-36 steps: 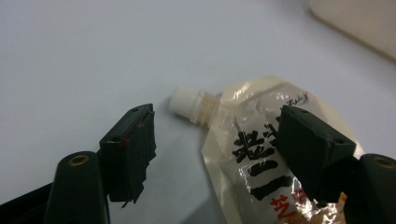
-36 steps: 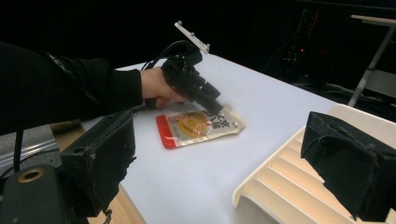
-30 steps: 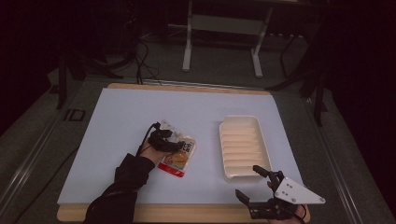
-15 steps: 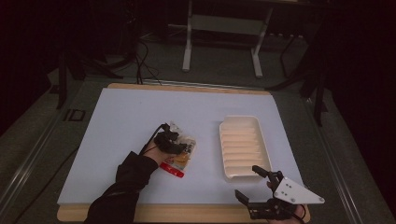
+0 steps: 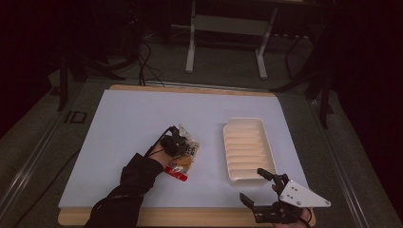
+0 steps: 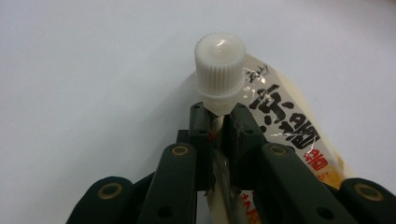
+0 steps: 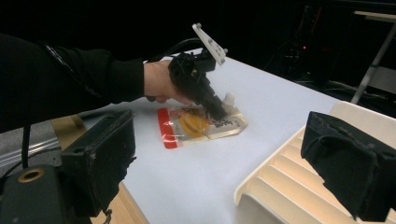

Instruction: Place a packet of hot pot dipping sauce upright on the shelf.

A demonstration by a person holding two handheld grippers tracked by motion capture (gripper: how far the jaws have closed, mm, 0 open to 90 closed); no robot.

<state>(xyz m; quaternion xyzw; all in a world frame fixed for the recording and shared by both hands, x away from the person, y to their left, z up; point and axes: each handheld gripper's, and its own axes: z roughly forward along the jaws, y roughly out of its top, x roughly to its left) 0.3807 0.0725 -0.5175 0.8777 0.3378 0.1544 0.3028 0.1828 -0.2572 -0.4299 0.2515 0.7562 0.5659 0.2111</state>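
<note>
A clear spouted pouch (image 5: 184,160) with a white screw cap (image 6: 220,65), black lettering and a red bottom edge lies on the white mat. My left gripper (image 5: 177,142) points down at its spout end. Its jaws have just been closing and now pinch the neck right under the cap, as the left gripper view shows (image 6: 219,116). From the right gripper view the pouch (image 7: 201,123) lies flat, with the left gripper (image 7: 215,111) on its far end. My right gripper (image 5: 252,184) hovers open and empty near the table's front edge, beside the tray.
A cream ribbed tray (image 5: 244,149) lies right of the pouch, with its near corner close to the right gripper (image 7: 224,158). The white mat (image 5: 123,123) covers a wooden tabletop. Dark floor, cables and a table frame lie beyond the far edge.
The left gripper's jaws have come together on the pouch's neck, and the hand has shifted slightly. The right gripper has stayed where it was.
</note>
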